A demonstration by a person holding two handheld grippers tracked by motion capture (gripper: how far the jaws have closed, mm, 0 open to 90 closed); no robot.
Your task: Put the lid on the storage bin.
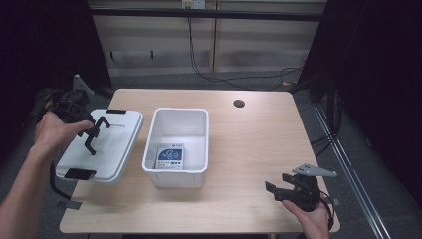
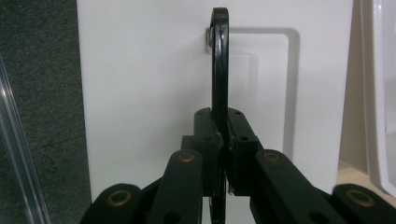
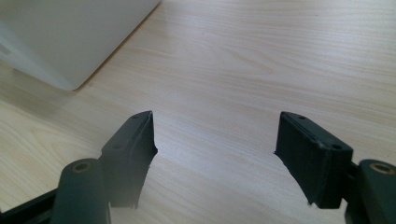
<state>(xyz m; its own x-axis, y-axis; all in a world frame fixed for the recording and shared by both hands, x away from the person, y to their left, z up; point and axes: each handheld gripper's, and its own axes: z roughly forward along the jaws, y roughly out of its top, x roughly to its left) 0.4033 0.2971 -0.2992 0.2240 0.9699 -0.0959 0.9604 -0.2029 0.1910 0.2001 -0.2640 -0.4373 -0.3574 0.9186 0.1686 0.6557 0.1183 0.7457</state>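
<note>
A white bin lid [image 1: 117,149] lies at the table's left side, overhanging the left edge. My left gripper [image 1: 94,133] is shut on the lid's black hinged handle [image 1: 102,122], which stands up from the lid. In the left gripper view the jaws [image 2: 223,116] pinch the thin handle [image 2: 220,56] above the white lid [image 2: 140,93]. An open white bin [image 1: 176,172] stands beside the lid at mid-table, with a blue and white packet [image 1: 169,156] on its floor. My right gripper [image 1: 276,188] rests open near the front right edge, its jaws [image 3: 215,144] spread over bare wood, with the bin's corner [image 3: 70,37] ahead to the left.
The lid carries black latch clips at its far end [image 1: 115,111] and near end [image 1: 78,174]. A round cable hole [image 1: 239,103] sits at the back of the wooden table [image 1: 249,149]. Cables [image 1: 199,69] hang behind the table.
</note>
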